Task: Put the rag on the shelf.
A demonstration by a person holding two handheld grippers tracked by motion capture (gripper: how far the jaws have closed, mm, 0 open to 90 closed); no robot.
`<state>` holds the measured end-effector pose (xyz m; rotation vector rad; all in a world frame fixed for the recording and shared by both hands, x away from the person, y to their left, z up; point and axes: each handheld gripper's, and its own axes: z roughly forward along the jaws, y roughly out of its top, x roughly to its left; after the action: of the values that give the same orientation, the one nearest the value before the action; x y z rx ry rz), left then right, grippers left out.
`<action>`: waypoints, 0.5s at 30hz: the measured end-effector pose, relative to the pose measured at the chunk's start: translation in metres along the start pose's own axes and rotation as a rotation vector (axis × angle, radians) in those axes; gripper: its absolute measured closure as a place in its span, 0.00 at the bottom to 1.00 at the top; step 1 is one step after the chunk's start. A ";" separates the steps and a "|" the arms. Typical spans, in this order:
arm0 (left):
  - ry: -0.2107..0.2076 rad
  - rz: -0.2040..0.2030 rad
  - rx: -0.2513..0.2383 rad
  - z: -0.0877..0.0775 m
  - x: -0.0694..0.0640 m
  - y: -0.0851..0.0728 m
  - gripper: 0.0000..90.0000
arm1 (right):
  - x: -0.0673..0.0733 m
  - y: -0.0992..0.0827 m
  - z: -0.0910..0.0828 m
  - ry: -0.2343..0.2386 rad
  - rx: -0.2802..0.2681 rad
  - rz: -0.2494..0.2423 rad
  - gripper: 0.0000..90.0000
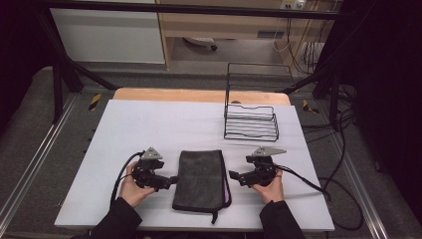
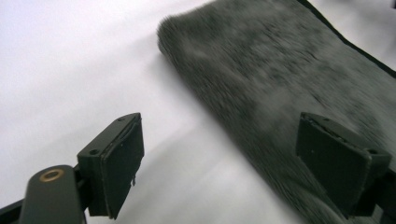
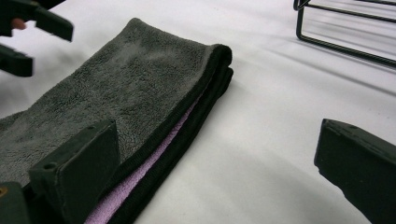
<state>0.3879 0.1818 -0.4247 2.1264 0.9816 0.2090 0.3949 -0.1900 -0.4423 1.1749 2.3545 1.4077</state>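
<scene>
Black long sleeves (image 1: 115, 219) cover both forearms. Each black two-jaw gripper, left (image 1: 172, 179) and right (image 1: 232, 175), carries a grey three-cornered plate (image 1: 151, 153) and trails a black cable (image 1: 118, 179).

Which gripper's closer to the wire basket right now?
Right. The right gripper sits at the towel's right edge, with the basket just beyond it. The left gripper is at the towel's left edge, with the towel between it and the basket.
</scene>
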 end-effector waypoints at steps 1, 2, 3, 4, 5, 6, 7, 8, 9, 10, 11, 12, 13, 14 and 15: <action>0.003 0.002 0.000 0.003 0.001 0.003 0.17 | 0.000 0.000 -0.001 -0.001 -0.004 0.001 0.01; 0.005 -0.003 -0.003 0.006 0.003 0.006 0.17 | 0.000 0.001 -0.001 -0.002 -0.008 0.000 0.01; 0.005 -0.007 -0.007 0.008 0.003 0.009 0.17 | 0.000 0.001 -0.002 0.000 -0.014 -0.001 0.01; 0.006 -0.010 -0.007 0.010 0.004 0.010 0.17 | 0.001 0.001 -0.003 0.001 -0.016 0.002 0.01; 0.010 -0.013 -0.010 0.013 0.005 0.013 0.17 | 0.001 0.001 -0.003 0.001 -0.018 0.003 0.01; 0.012 -0.016 -0.010 0.015 0.006 0.016 0.17 | 0.001 0.001 -0.003 0.000 -0.019 0.000 0.01; 0.014 -0.017 -0.009 0.017 0.007 0.019 0.17 | 0.001 0.000 -0.003 -0.001 -0.018 0.000 0.01; 0.021 -0.021 -0.011 0.020 0.008 0.022 0.17 | 0.001 0.000 -0.003 -0.002 -0.017 0.000 0.01; 0.026 -0.026 -0.018 0.022 0.009 0.025 0.18 | 0.001 0.000 -0.003 -0.002 -0.017 0.001 0.01; 0.028 -0.038 -0.019 0.024 0.011 0.027 0.18 | 0.001 0.000 -0.003 -0.001 -0.017 0.002 0.01; 0.029 -0.045 -0.018 0.026 0.012 0.030 0.19 | 0.002 0.000 -0.003 0.001 -0.020 0.005 0.01; 0.033 -0.052 -0.016 0.029 0.013 0.032 0.19 | 0.002 0.000 -0.003 0.001 -0.020 0.005 0.01; 0.041 -0.051 -0.014 0.031 0.014 0.035 0.20 | 0.002 0.000 -0.003 0.002 -0.022 0.006 0.01; 0.045 -0.058 -0.017 0.033 0.016 0.037 0.21 | 0.002 0.001 -0.003 0.003 -0.023 0.006 0.01; 0.044 -0.070 -0.019 0.035 0.018 0.039 0.22 | 0.002 0.001 -0.003 0.002 -0.023 0.006 0.01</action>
<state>0.4379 0.1583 -0.4246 2.0743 1.0734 0.2309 0.3924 -0.1911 -0.4396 1.1760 2.3315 1.4352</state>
